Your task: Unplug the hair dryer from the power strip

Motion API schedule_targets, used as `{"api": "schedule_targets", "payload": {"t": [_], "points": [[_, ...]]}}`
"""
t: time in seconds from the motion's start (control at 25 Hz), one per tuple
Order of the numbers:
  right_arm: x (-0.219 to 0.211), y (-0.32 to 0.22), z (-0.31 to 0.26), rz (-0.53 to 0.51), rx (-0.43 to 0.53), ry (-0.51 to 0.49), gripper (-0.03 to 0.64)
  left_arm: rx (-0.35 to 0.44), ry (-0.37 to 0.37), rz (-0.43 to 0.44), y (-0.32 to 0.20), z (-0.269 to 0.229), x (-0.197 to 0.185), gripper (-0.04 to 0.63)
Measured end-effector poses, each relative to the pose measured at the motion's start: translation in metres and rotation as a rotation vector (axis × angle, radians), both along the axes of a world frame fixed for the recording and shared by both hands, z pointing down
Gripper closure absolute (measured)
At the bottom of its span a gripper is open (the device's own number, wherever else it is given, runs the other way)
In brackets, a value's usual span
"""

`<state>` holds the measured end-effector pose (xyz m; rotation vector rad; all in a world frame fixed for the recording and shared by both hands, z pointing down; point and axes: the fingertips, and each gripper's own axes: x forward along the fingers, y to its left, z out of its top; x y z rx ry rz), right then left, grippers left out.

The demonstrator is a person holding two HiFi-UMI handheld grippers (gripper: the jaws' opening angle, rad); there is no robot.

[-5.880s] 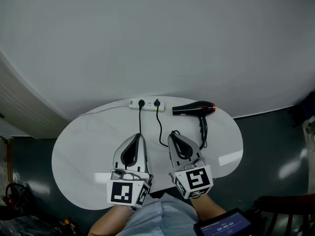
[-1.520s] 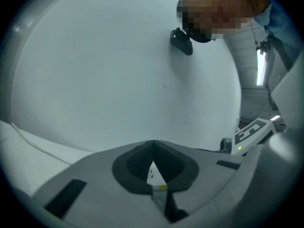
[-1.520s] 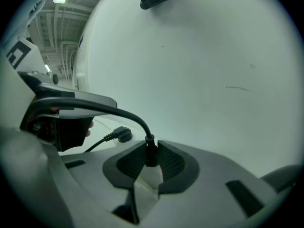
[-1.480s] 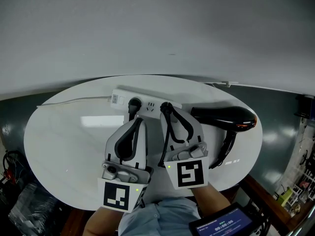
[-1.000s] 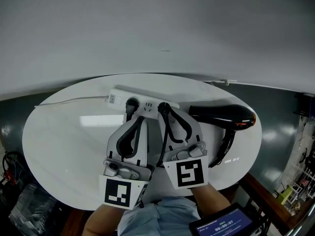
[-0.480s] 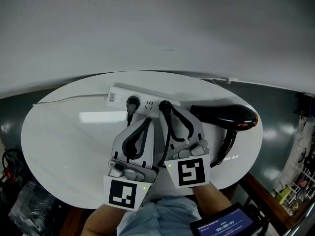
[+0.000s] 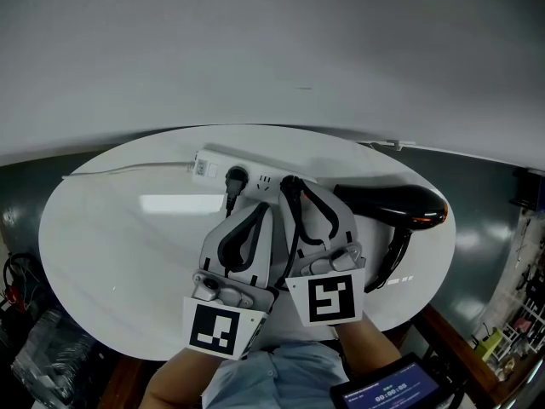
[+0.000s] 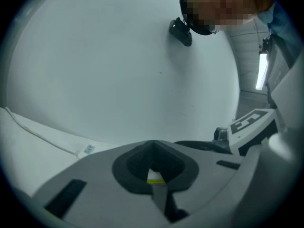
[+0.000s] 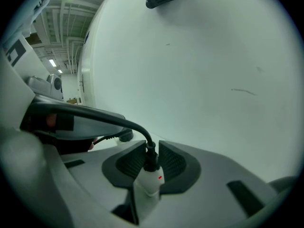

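Observation:
A white power strip (image 7: 213, 162) lies at the back of the round white table (image 7: 111, 254). The black hair dryer (image 7: 387, 203) rests to its right. Its black plug (image 7: 289, 184) stands at the strip's right end, between the pads of my right gripper (image 7: 292, 187). In the right gripper view the plug's neck (image 9: 151, 160) rises from a white base with a red mark, and a thin gap shows beside it. These jaws have just been opening. The cord (image 9: 104, 120) arcs left toward the dryer (image 9: 71, 127). My left gripper (image 7: 258, 209) is shut and empty, just short of the strip.
A second black plug (image 7: 234, 179) sits in the strip's left socket. The strip's white cable (image 7: 128, 170) runs off left. A pale wall stands right behind the table. My two grippers lie side by side, nearly touching. Dark floor surrounds the table.
The left gripper has slid right and forward, close against the right one. The right gripper has rolled slightly around the plug. Both came up to the strip from the table's near edge.

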<state>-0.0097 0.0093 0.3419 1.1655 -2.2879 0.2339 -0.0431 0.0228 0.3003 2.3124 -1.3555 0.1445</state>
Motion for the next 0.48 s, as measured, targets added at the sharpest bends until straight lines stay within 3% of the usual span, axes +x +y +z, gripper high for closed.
{"api": "schedule_targets", "payload": {"t": [0.48], "points": [[0.0,0.01,-0.009,-0.032,-0.025,0.002,0.561,-0.09,0.003,0.024,0.001,0.031,0.01,0.597]]}}
